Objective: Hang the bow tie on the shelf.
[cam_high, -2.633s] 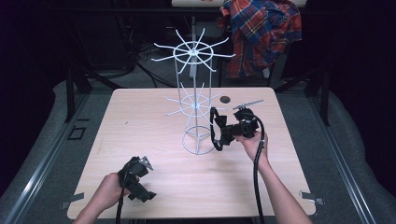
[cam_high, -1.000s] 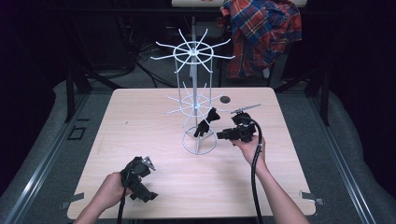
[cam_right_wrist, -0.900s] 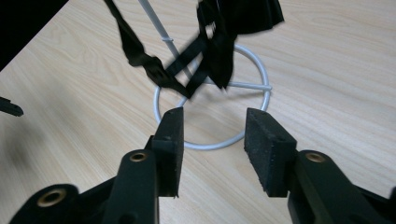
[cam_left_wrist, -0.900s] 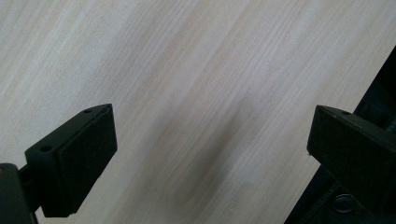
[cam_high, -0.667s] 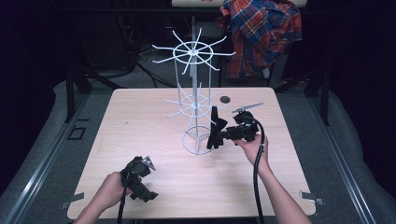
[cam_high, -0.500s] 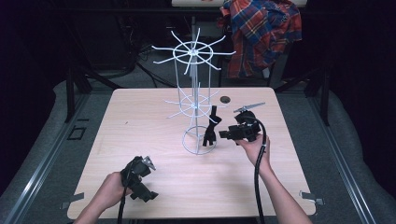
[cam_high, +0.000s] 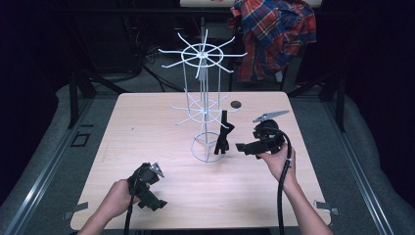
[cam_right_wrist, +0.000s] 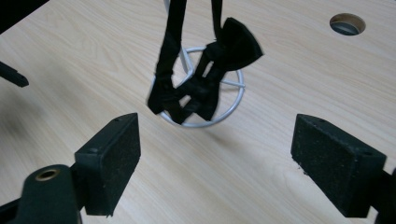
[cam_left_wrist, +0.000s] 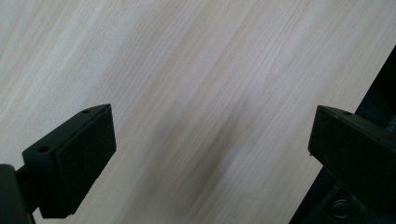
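Observation:
A white wire rack [cam_high: 203, 98] with radial arms stands on the table's far middle. A black bow tie [cam_high: 223, 134] hangs by its strap from one of the lower arms, down beside the rack's ring base [cam_high: 208, 149]. My right gripper [cam_high: 242, 147] is open just right of the tie and apart from it. In the right gripper view the bow tie [cam_right_wrist: 201, 88] dangles ahead of the open right gripper [cam_right_wrist: 215, 154], over the ring base [cam_right_wrist: 236, 105]. My left gripper [cam_high: 149, 196] rests near the front left, and the left gripper [cam_left_wrist: 210, 135] is open above bare wood.
The light wooden table [cam_high: 147, 127] has a small round hole [cam_high: 236, 104] right of the rack, and that hole [cam_right_wrist: 347, 23] is at the top right of the right gripper view. A plaid shirt [cam_high: 274, 34] hangs behind the table. Dark floor surrounds it.
The right gripper carried the bow tie to the rack, let it go on a lower arm, and drew back to the right. The left gripper stayed put.

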Motion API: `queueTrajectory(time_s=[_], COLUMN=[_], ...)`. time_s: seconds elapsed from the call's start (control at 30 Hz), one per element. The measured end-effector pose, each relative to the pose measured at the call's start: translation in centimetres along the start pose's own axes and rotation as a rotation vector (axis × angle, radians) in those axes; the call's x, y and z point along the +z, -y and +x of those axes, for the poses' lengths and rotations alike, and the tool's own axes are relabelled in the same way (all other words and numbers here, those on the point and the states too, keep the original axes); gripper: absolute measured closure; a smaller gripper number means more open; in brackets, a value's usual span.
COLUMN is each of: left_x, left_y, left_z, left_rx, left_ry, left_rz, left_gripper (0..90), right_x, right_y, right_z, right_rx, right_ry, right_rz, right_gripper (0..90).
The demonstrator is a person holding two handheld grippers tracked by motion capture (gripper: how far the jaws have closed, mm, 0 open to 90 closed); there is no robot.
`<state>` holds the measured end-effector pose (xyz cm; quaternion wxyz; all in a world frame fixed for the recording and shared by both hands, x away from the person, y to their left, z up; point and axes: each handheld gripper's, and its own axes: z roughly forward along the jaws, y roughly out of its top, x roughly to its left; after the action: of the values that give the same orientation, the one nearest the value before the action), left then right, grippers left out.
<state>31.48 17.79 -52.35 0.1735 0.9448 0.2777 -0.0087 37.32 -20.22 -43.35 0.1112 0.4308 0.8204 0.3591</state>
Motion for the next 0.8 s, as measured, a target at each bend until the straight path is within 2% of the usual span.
queueTrajectory(time_s=[0.17, 0.3, 0.33, 0.37, 0.4, 0.43, 0.5, 0.63, 0.7, 0.73, 0.77, 0.8], left_x=[0.1, 0.2, 0.3, 0.3, 0.3, 0.3, 0.4, 0.6, 0.8, 0.8, 0.8, 0.9], left_y=[-0.4, -0.7, -0.9, -0.9, -1.1, -1.1, -1.3, -1.6, -1.7, -1.7, -1.7, -1.7], left_z=[0.0, 0.0, 0.0, 0.0, -0.1, -0.1, -0.2, -0.2, -0.1, -0.1, -0.1, 0.0], left_rx=[0.009, 0.018, 0.022, 0.022, 0.028, 0.028, 0.032, 0.045, 0.051, 0.051, 0.051, 0.049], left_ry=[0.002, 0.004, 0.008, 0.008, 0.01, 0.01, 0.011, 0.012, 0.009, 0.009, 0.01, 0.01], left_rz=[-0.002, -0.007, -0.004, -0.004, -0.003, -0.003, -0.002, 0.008, 0.011, 0.011, 0.012, 0.017], left_gripper=[0.5, 0.2, 0.2, 0.2, 0.2, 0.2, 0.2, 0.1, 0.1, 0.1, 0.1, 0.1], right_x=[-1.2, -2.0, -2.5, -2.5, -2.9, -2.9, -3.3, -3.4, -3.1, -3.1, -2.9, -2.7], right_y=[0.6, 1.9, 2.7, 2.7, 3.7, 3.7, 5.2, 6.6, 7.9, 7.9, 8.3, 9.0], right_z=[0.1, 0.1, 0.1, 0.1, 0.1, 0.1, 0.3, 0.6, 0.9, 0.9, 0.9, 0.8], right_rx=[-0.007, -0.007, -0.009, -0.009, -0.014, -0.014, -0.017, -0.038, -0.081, -0.081, -0.089, -0.116], right_ry=[0.015, 0.03, 0.043, 0.043, 0.06, 0.06, 0.072, 0.087, 0.129, 0.129, 0.132, 0.136], right_rz=[-0.012, 0.001, 0.01, 0.01, 0.016, 0.016, 0.03, 0.073, 0.132, 0.132, 0.155, 0.2], right_gripper=[13.5, 10.8, 9.8, 9.8, 9.5, 9.5, 8.6, 6.7, 3.3, 3.3, 1.3, 0.0])
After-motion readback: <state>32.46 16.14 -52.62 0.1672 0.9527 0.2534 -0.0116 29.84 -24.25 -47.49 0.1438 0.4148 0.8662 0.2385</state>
